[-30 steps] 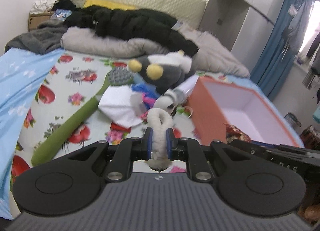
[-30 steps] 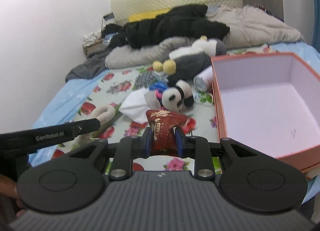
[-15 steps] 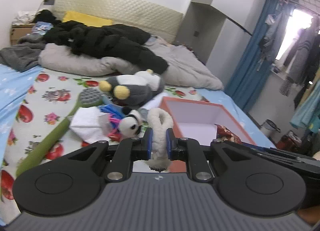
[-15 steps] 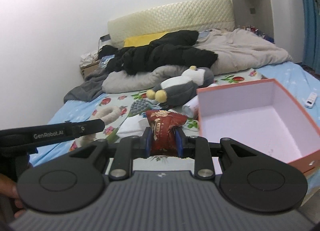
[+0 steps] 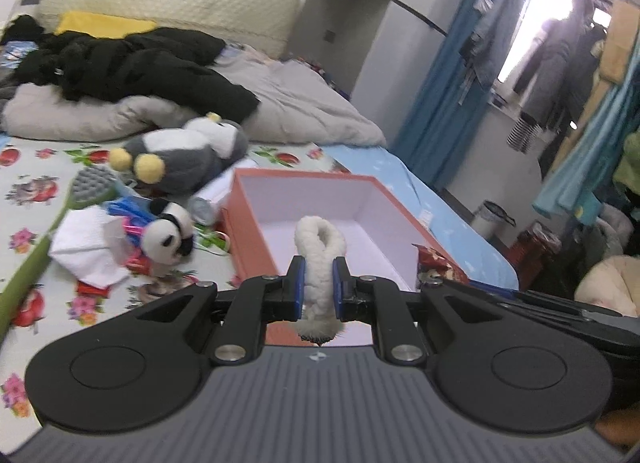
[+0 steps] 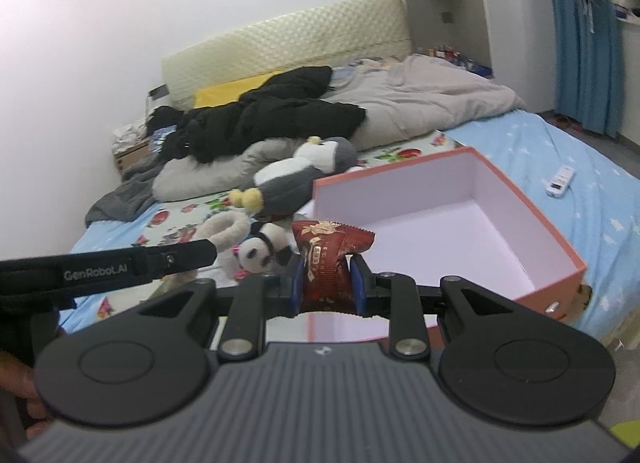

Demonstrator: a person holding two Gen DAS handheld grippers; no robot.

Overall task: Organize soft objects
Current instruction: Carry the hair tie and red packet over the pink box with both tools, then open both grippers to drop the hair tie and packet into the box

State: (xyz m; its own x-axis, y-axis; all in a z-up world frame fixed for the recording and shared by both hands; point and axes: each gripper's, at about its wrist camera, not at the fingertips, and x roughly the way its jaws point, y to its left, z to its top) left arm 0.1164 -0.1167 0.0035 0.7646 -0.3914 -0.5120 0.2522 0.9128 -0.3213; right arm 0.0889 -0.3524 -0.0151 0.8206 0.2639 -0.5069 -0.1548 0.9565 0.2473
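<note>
Fleecy white loop [image 5: 319, 247] clamped in left tool [image 5: 318, 287] — above orange box [image 5: 248, 239].

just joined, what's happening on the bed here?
A person holds a tool in each hand while tidying soft items on a bed. The left tool is shut on a white fluffy loop; the right tool is shut on a red snack packet. Both hang by the near edge of the open orange box, which looks empty. A panda plush and penguin plush lie on the sheet.
</note>
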